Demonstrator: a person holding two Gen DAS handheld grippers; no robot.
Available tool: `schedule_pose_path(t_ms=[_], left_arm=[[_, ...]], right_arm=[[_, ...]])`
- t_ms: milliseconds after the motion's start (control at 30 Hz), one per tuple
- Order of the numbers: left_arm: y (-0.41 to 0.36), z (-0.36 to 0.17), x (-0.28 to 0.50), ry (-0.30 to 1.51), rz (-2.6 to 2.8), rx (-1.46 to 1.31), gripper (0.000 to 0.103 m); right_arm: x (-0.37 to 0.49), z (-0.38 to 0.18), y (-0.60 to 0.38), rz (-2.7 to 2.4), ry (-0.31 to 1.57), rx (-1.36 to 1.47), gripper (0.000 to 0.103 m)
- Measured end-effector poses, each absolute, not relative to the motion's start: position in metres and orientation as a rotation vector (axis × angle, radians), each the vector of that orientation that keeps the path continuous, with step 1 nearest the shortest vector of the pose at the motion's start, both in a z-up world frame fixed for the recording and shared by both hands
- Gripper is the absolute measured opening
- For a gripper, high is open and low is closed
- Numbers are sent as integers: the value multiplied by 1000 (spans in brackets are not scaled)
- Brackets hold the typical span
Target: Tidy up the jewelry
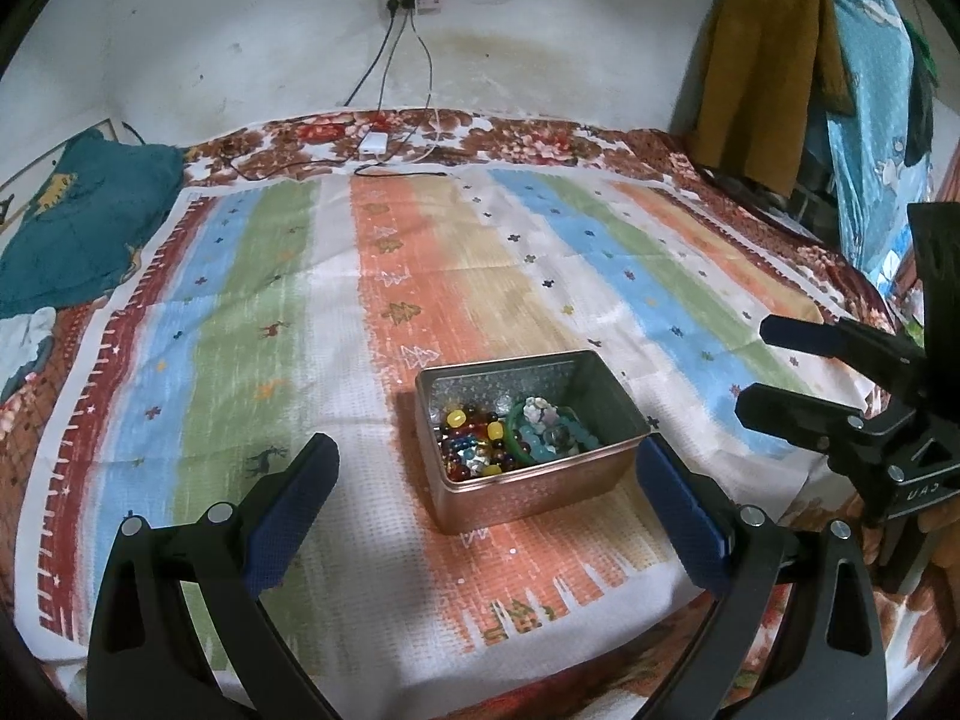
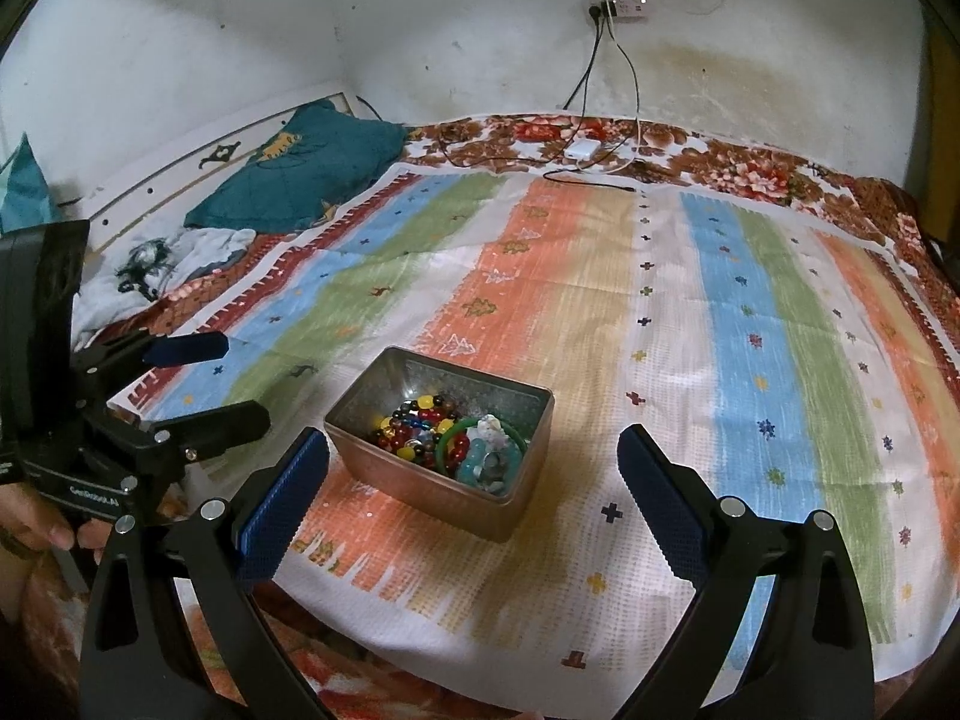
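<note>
Left gripper: jaws spread wide, nothing between the pads. It hangs above the near edge of the striped cloth.

Tin: open, rectangular, standing on the orange stripe of the cloth. From the left gripper it lies straight ahead, near, and sits between the 2 pads in that view. Its long axis runs left-near to right-far, slightly skewed to the gripper's line. From the right gripper the tin sits ahead and a little left of centre, its near-left corner just beside the left pad.

Jewelry: all that shows lies heaped inside the tin. Mixed beads (yellow, red, dark) fill the left half; a green bangle with pale blue and white pieces fills the right half. No piece shows on the cloth outside the tin.

Right gripper: jaws also spread wide, holding nothing. It hovers level with the left one; each appears at the edge of the other's view.

Judgement: neither gripper is clearly nearer. The heap in the tin fits both a sorted-away finish and a pile awaiting sorting; the frames do not settle which.
</note>
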State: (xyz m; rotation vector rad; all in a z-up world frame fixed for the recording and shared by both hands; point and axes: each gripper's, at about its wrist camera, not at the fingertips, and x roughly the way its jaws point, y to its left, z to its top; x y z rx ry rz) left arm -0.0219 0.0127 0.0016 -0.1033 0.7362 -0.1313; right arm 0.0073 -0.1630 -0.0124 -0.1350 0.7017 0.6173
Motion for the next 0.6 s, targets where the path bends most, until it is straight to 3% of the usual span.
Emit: schedule_pose_path(t_ms=[600], left_arm=[[11, 0, -20, 764, -127, -118, 97]], right_arm=[[6, -14, -164, 618, 705, -131, 98]])
